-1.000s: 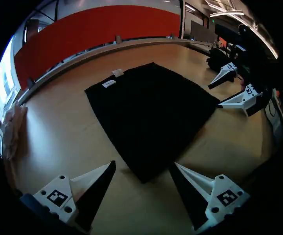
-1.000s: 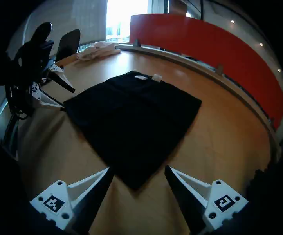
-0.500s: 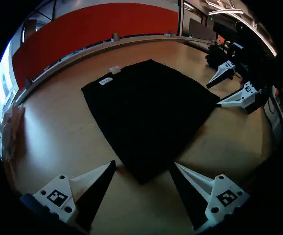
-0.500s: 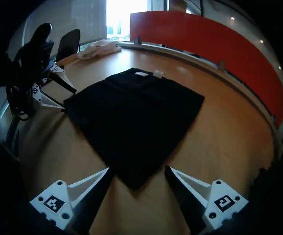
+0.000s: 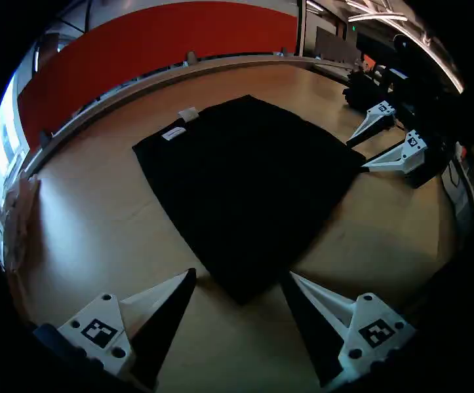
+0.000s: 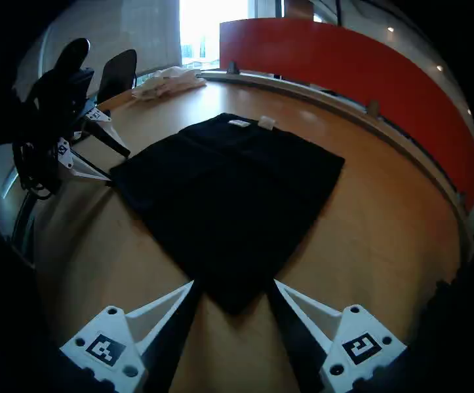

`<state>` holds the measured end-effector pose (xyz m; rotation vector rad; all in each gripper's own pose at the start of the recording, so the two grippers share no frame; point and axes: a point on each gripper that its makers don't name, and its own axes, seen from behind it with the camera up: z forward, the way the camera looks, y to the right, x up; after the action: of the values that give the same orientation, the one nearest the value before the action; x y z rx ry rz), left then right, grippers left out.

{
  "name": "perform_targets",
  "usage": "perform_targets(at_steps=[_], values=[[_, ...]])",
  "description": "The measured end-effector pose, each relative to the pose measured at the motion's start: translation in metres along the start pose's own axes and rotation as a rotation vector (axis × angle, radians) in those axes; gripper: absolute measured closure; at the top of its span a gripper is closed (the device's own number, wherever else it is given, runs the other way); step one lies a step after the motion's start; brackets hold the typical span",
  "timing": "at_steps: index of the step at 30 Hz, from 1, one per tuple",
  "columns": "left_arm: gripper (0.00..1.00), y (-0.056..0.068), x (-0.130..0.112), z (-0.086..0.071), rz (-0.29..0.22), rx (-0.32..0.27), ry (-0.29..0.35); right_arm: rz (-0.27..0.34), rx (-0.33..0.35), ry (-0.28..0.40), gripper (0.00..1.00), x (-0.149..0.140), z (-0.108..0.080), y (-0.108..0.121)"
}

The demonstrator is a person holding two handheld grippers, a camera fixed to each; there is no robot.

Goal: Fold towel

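Holding your left tool [image 5: 237,298] low over the pale wooden counter [image 5: 105,216], you have its two white fingers spread wide and gripping nothing; the near corner of the black rectangular fabric towel [image 5: 250,190] lies on the counter in the gap between them, and whether either finger touches the cloth cannot be told. Your right tool [image 6: 233,288] sits the same way at another corner; its fingers are parted, somewhat closer together, with the towel's point between their tips and nothing pinched.

The towel lies spread flat on the counter, well inside its edges; two small white tags [image 5: 174,133] sit at its far corner in the left gripper view, and the same tags [image 6: 238,122] show at the far corner in the right gripper view.

In the left gripper view you can see your right tool [image 5: 355,157] off to the right, its fingers apart with both tips at the towel's side corner; the dark shape of the hand behind it is too dim to make out. In the right gripper view your left tool [image 6: 120,169] appears at the left, its fingers likewise apart, tips at the towel's edge.

Beyond the counter's curved far rim stands a long red wall panel [image 5: 158,39]; a heap of pale crumpled cloth [image 6: 168,80] rests on the counter near the bright window [image 6: 210,29]; two black chair backs [image 6: 115,72] stand just beside that heap.
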<state>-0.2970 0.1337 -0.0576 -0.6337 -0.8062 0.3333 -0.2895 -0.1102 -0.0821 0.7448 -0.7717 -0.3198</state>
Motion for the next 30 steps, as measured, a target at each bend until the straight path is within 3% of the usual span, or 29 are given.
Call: perform_targets(at_steps=[5,9,15,19,23,30], values=[[0.21,0.005,0.001,0.001,0.01,-0.008,-0.003,0.01,-0.005,-0.004,0.38,0.0,0.0,0.002],[0.27,0.007,0.001,0.001,0.01,-0.01,-0.007,0.016,-0.008,-0.007,0.53,0.0,0.0,0.004],[0.62,0.008,0.001,0.001,0.001,-0.003,-0.015,0.025,-0.002,-0.01,0.59,0.0,0.0,0.003],[0.79,0.005,0.002,0.0,-0.024,0.006,-0.022,0.032,0.015,-0.011,0.72,0.0,-0.001,-0.001],[0.83,0.002,0.003,-0.002,-0.062,0.003,-0.031,0.04,0.033,-0.011,0.81,0.001,-0.003,-0.008],[0.85,0.002,0.004,-0.006,-0.098,-0.013,-0.038,0.043,0.027,0.009,0.82,0.009,-0.008,-0.012]])
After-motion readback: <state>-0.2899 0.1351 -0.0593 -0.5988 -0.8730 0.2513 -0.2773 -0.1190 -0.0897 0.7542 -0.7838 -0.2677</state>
